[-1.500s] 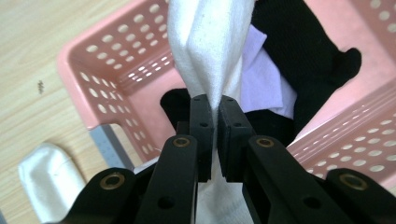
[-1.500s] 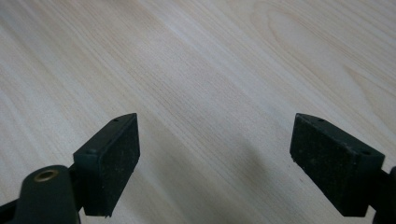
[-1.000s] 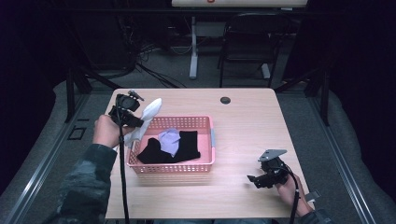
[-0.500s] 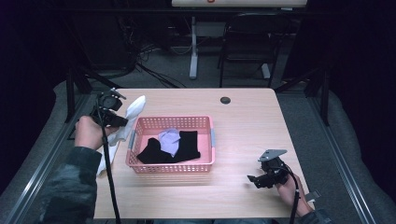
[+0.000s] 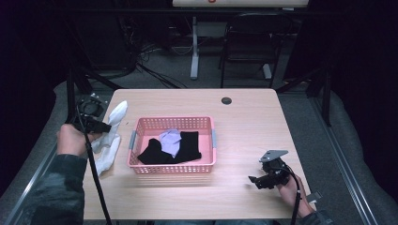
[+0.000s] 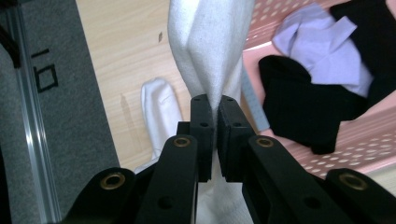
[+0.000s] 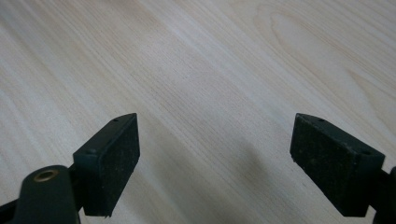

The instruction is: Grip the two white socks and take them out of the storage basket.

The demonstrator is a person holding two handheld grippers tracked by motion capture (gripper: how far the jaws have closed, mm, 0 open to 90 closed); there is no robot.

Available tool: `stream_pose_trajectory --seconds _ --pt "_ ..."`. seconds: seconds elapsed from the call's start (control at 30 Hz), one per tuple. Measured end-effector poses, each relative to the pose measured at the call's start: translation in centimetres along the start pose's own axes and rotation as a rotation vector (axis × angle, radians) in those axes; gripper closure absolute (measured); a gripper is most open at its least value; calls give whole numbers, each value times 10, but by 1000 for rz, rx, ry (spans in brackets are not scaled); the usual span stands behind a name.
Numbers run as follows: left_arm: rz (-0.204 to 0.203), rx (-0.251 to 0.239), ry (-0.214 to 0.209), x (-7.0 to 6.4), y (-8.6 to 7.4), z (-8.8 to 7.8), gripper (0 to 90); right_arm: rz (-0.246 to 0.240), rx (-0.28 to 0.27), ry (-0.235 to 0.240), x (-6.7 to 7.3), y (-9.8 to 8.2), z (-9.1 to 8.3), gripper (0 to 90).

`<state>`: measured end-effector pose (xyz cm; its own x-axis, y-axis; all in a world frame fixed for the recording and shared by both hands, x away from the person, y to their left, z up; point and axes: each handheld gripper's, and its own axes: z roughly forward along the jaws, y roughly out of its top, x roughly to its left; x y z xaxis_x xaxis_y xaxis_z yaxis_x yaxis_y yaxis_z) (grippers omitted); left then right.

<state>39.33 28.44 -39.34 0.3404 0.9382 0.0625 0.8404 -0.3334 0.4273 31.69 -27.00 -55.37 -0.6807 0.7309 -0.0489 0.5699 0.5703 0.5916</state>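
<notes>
A white sock (image 5: 115,119) (image 6: 212,51) hangs pinched in my left gripper (image 5: 101,126) (image 6: 213,100), which is shut on it at the table's left edge, just left of the pink basket (image 5: 206,123) (image 6: 345,140). Another white sock (image 5: 104,157) (image 6: 161,112) lies on the table below it. The basket holds black socks (image 5: 185,146) (image 6: 299,105) and a lilac cloth (image 5: 170,139) (image 6: 322,42). My right gripper (image 5: 257,182) (image 7: 215,163) stands open low over the bare wood at the front right, nothing between its jaws.
A round black grommet (image 5: 226,101) sits in the table (image 5: 244,126) near its far edge. Beyond the table are a chair (image 5: 248,42), a desk leg and cables on the floor. A metal rail (image 6: 30,116) runs along the table's left side.
My left gripper has carried the white sock leftward, from over the basket's left rim to the table's left edge. The right gripper has stayed put.
</notes>
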Motion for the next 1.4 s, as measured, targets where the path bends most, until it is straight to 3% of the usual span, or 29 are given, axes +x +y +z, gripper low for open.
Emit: stream_pose_trajectory --seconds 0.23,0.63,1.13,1.4 --pt "-51 24 3 13 -12 13 861 1 0 0 0 0 0 152" --pt "-95 73 -10 27 -29 43 861 0 0 -2 0 0 0 152" --pt "-163 141 -28 35 -47 92 860 3 2 -2 0 0 0 152" --pt "-187 163 -35 37 -53 106 834 2 1 -2 0 0 0 152"
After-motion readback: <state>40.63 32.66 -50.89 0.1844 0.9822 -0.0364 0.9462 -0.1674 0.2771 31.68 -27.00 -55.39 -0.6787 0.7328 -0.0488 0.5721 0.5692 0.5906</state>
